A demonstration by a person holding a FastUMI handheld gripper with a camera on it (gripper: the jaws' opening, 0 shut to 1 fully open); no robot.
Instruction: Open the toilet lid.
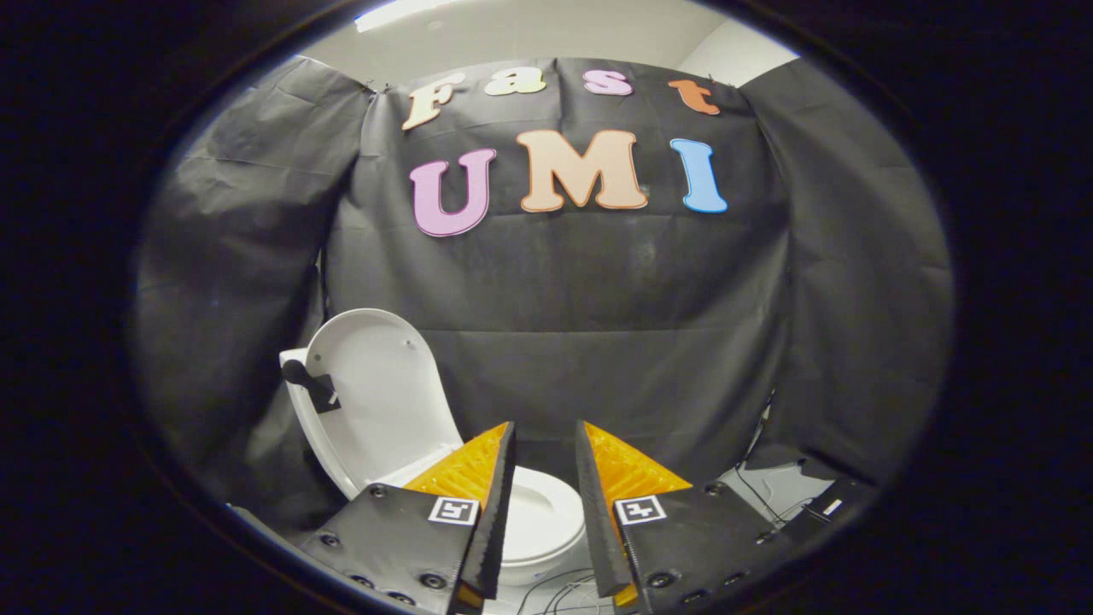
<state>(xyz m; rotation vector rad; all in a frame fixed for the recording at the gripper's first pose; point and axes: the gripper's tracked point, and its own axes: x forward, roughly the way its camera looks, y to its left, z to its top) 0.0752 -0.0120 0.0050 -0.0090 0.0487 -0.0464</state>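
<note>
So the lid (376,393) is already standing up, leaning back toward the far left against the cloth (598,325) that walls the booth. You can see its pale inner face, and there's a small dark tab (312,384) stuck on its left edge, maybe a grab handle, hard to tell what exactly. The seat (538,512) is down and the bowl opening shows right through the gap between the two fingers, a bit beyond them.

The gripper (545,444) is parted, a moderate gap, nothing between the fingers. They're not touching the lid or the seat; the lid sits off to the left of the left finger and farther away, clearly apart from it.

My read: the opening itself looks done, or as good as done. The lid is past upright and seems to rest on its own, so this looks like the tail end, the let-go-and-back-off part. If anything's left, it's just checking the lid doesn't flop forward again. If it did need a nudge, the fingers would have to swing left and reach farther in to press that inner face back. Otherwise just pull back clear.

Some cables (555,589) trail on the floor (786,491) near the base and off to the right, worth not snagging those on the way out.
</note>
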